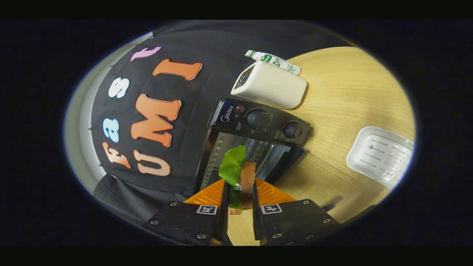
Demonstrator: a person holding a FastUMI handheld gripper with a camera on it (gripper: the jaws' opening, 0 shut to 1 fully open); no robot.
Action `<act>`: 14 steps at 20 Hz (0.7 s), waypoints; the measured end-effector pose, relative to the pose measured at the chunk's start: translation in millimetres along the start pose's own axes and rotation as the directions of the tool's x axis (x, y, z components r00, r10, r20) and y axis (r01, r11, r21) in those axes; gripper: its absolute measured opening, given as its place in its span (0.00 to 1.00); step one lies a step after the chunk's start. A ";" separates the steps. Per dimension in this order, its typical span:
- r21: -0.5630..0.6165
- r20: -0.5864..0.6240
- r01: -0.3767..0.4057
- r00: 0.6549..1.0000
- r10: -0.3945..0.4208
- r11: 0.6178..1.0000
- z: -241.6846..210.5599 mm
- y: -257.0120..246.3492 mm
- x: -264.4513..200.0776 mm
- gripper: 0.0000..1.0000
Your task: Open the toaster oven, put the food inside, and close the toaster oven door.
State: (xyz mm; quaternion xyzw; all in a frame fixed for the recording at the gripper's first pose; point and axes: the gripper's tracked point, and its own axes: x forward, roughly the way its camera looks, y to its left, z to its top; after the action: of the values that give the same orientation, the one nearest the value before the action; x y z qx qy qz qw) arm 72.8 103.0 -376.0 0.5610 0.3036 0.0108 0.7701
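Observation:
My gripper [239, 195] is shut on a sandwich [247, 177], a brown bread slice with a green lettuce leaf [232, 166] sticking out past the fingertips. Both fingers press on its sides. Just beyond the food stands the black toaster oven [258, 122] with two round knobs [258, 119] on its control panel. Its door hangs open and the wire rack [258, 149] inside shows behind the sandwich. The view is rolled, so the oven appears turned on its side.
A cream-coloured box-shaped appliance [271, 88] sits behind the oven, with a small plastic bottle [275, 61] beyond it. A clear plastic tray [380, 155] lies on the wooden table [347, 99], off to the side of the oven.

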 end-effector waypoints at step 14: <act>0.121 0.150 0.185 0.968 -0.202 0.975 -19.5 -17.2 87.1 0.43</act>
State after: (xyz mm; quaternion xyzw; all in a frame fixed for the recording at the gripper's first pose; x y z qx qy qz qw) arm 128.9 144.5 -434.3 0.5676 0.2938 -0.1261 0.7587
